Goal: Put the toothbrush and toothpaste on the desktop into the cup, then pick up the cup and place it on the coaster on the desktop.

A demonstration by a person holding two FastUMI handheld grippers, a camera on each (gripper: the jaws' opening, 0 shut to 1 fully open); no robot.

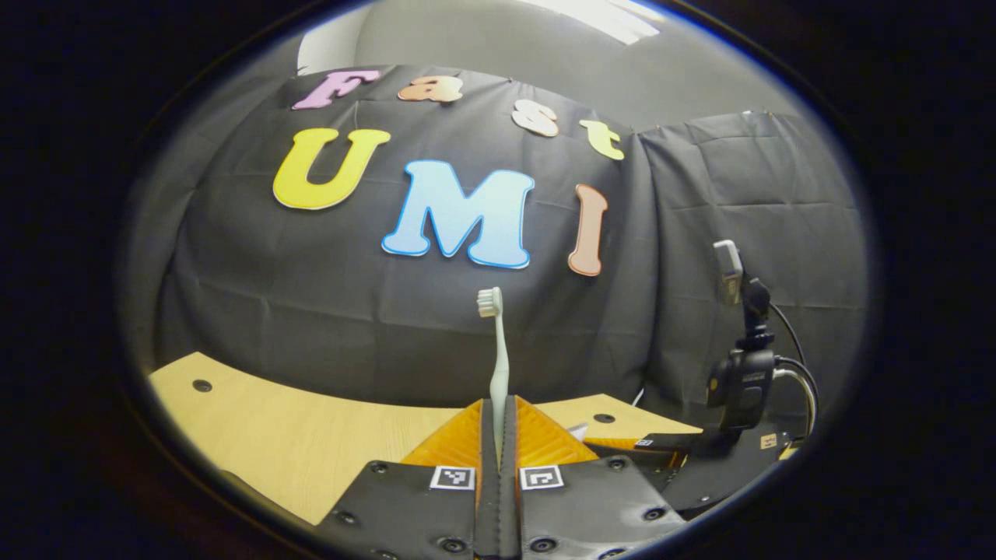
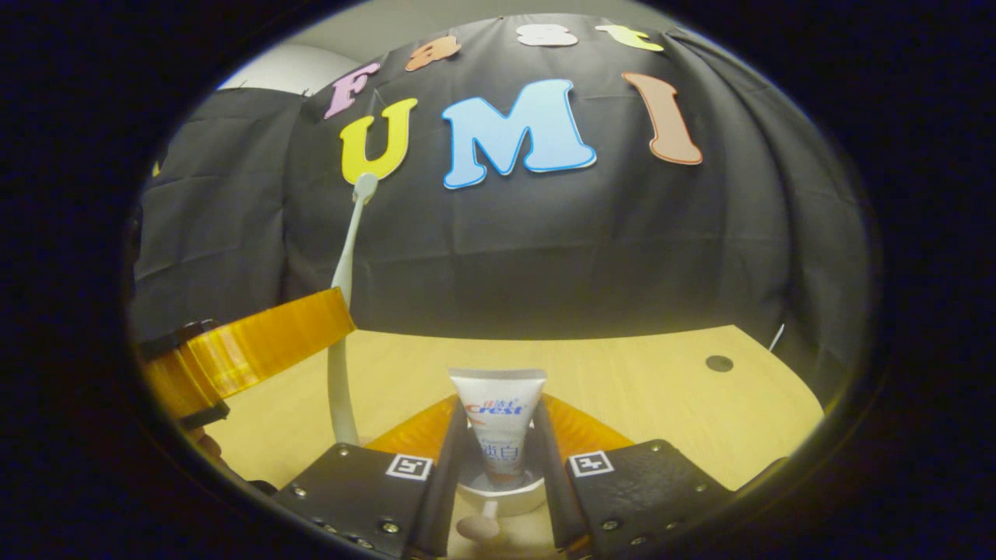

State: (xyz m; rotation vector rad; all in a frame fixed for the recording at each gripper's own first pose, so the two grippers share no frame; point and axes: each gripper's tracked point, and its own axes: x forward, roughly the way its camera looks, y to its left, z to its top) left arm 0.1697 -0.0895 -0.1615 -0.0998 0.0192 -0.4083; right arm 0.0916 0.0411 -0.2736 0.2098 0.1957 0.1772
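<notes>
In the left gripper view my left gripper [image 1: 498, 406] is shut on a pale toothbrush [image 1: 498, 342], which stands upright with its bristle head on top. My right gripper [image 1: 622, 445] lies low at the right, a camera mount rising from it. In the right gripper view my right gripper [image 2: 502, 411] is shut on a white toothpaste tube [image 2: 498, 412], crimped end up. Its lower end hangs in the mouth of a white cup [image 2: 498, 491] just below. At the left, the left gripper [image 2: 334, 319] holds the toothbrush [image 2: 346, 249] upright above the table.
A light wooden table [image 2: 661, 397] with round dark holes [image 2: 719, 363] runs to the black cloth wall behind. A small pinkish knob [image 2: 478, 527] shows beside the cup at the near edge; I cannot tell what it is.
</notes>
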